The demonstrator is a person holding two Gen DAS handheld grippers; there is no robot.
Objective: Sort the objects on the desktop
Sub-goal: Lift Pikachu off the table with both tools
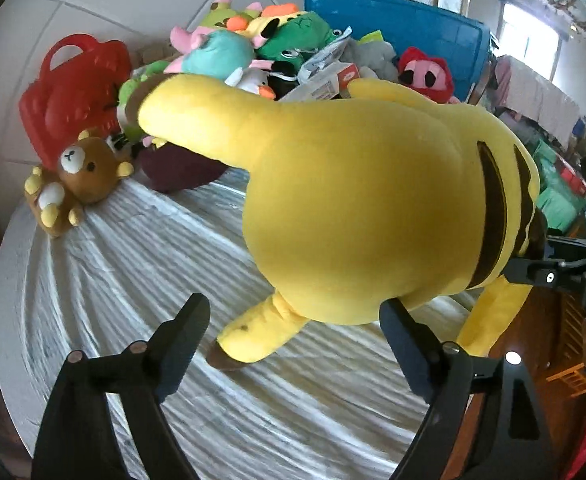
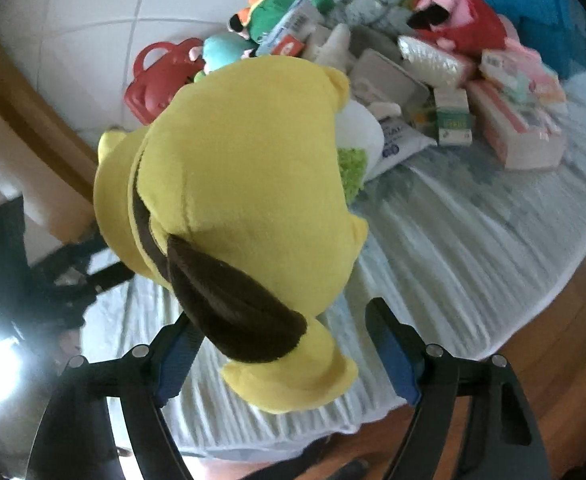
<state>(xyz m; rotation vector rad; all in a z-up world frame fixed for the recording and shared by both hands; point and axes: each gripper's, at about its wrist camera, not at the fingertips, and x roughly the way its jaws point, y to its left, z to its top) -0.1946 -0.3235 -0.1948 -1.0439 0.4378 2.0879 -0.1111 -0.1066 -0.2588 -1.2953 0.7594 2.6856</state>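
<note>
A big yellow plush toy (image 1: 357, 208) with brown stripes fills both views; in the right wrist view its back and brown tail (image 2: 229, 312) face me. My left gripper (image 1: 293, 328) is open, its fingers just below the toy's body. My right gripper (image 2: 285, 328) is open, fingers either side of the tail, not pressing it. The toy looks raised over the striped cloth-covered table (image 1: 133, 280); what holds it is hidden. The other gripper shows at the right edge of the left wrist view (image 1: 549, 276).
A pile of plush toys (image 1: 253, 52), a red plastic case (image 1: 73, 96), a brown bear plush (image 1: 81, 176) and a blue bin (image 1: 405, 24) sit at the back. Boxes and packets (image 2: 505, 112) lie at the right. The table edge (image 2: 533, 300) drops to wooden floor.
</note>
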